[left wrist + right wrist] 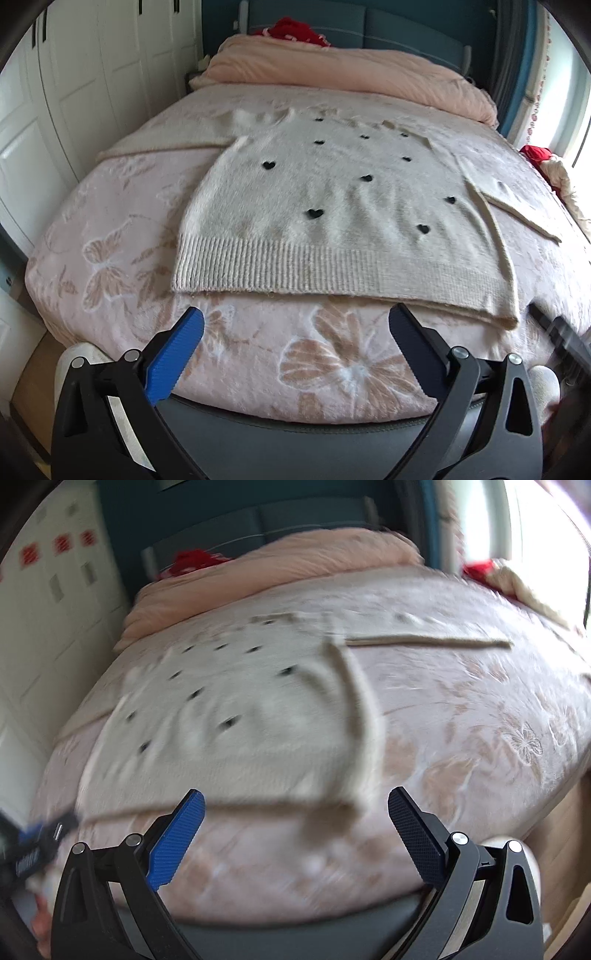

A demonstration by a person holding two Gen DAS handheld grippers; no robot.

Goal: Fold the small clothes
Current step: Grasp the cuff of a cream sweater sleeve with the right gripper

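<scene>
L gripper [295, 325]: jaws spread wide, nothing btwn them; hangs over the near edge of the bed, just short of the sweater hem.
R gripper [295, 808]: jaws also wide apart, empty; sits above the sweater's near right corner; view is motion-blurred.
Sweater [332, 206]: cream knit w/ small black hearts, laid flat on the bed, ribbed hem twd the grippers, neck twd the far end.
Sleeves: one spread out to the left [177, 136], other angled out to the right [509, 192], both flat on the blanket.
Blanket [122, 236]: pink, butterfly & flower pattern, under the sweater.
Duvet [332, 70]: pink, bunched at the head of the bed, well apart from the sweater.
Red cloth [295, 31]: on top of the duvet, by the blue headboard.
Wardrobe [74, 92]: white doors, left of the bed.
</scene>
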